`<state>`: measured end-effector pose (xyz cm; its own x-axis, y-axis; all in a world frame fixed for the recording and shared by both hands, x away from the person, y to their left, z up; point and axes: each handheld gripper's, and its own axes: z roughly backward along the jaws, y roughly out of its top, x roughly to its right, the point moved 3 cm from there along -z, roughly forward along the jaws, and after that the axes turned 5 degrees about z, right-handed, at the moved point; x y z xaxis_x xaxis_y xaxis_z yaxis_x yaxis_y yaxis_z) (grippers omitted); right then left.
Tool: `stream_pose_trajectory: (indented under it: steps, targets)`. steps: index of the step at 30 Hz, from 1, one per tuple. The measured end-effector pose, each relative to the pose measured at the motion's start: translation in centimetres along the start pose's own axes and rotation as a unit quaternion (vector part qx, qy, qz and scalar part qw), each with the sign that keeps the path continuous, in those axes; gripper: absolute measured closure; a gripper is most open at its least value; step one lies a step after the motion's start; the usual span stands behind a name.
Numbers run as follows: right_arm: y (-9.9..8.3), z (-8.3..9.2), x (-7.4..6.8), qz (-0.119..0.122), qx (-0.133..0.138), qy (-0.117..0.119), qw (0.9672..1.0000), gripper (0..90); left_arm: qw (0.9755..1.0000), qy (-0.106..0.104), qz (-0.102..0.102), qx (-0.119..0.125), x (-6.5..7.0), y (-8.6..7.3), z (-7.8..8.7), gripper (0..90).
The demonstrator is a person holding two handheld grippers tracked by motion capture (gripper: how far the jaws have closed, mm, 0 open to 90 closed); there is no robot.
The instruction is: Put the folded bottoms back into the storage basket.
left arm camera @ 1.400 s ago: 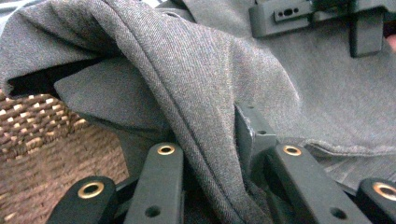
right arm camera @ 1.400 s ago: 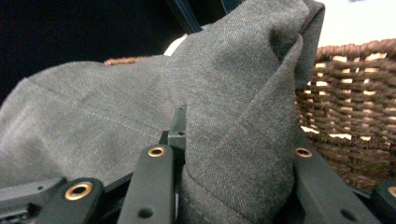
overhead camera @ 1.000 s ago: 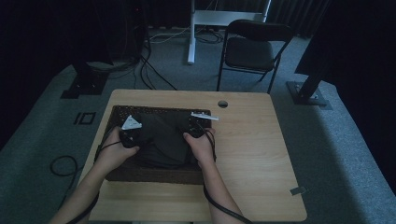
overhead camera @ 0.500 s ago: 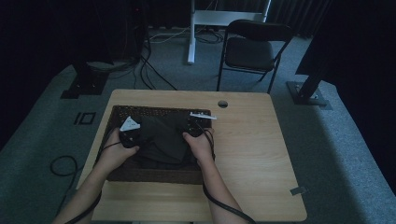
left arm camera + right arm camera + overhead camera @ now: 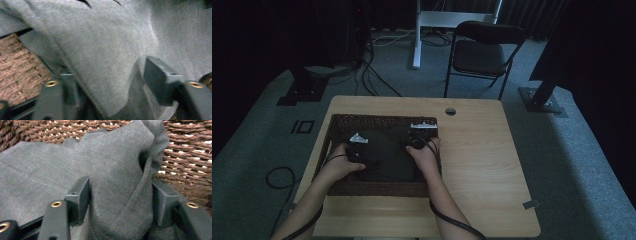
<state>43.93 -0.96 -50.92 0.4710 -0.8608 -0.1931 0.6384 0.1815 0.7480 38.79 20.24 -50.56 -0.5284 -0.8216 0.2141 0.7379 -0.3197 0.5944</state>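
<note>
Since the grey cloth (image 5: 384, 155) now lies in the wicker basket (image 5: 377, 121), I judge I'm at the letting-go step. My left gripper (image 5: 357, 145), at nine o'clock of the cloth, and right gripper (image 5: 416, 140), at two o'clock, have just been opening; folds sit loose between both pairs of jaws. Next, lift clear.
</note>
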Motion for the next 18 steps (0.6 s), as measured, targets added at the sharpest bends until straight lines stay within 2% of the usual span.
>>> stream_pose_trajectory:
  steps: [1,3,4,5,6,7,13,18]
  targets:
    - [0.0,0.1,0.0,0.007,-0.002,-0.002,1.0000,32.0,1.0000,0.000,0.000,0.000,0.0,0.0,0.0,32.4]
    - [0.1,0.2,0.0,0.008,0.001,0.000,1.0000,29.9,1.0000,0.004,0.007,0.004,-0.2,0.1,0.1,28.2]
    - [0.5,0.7,0.3,0.003,0.024,-0.007,0.9997,26.8,0.9995,0.022,0.015,0.014,-0.5,0.2,0.3,25.7]
    - [0.7,0.9,0.4,0.001,0.034,-0.008,0.9994,25.6,0.9991,0.032,0.016,0.023,-0.7,0.3,0.4,21.8]
    - [0.9,1.2,0.6,-0.004,0.042,-0.006,0.9991,23.6,0.9986,0.044,0.012,0.028,-0.9,0.3,0.6,17.7]
    - [1.1,1.5,0.6,-0.005,0.046,-0.005,0.9989,21.9,0.9976,0.060,0.006,0.034,-1.1,0.4,0.9,17.7]
    - [2.3,3.4,0.4,0.013,0.064,0.013,0.9978,20.9,0.9947,0.079,0.002,0.065,-1.6,0.9,2.6,17.7]
    - [3.2,5.1,-0.2,0.035,0.076,0.030,0.9960,18.4,0.9928,0.077,0.013,0.091,-1.3,1.5,4.0,17.7]
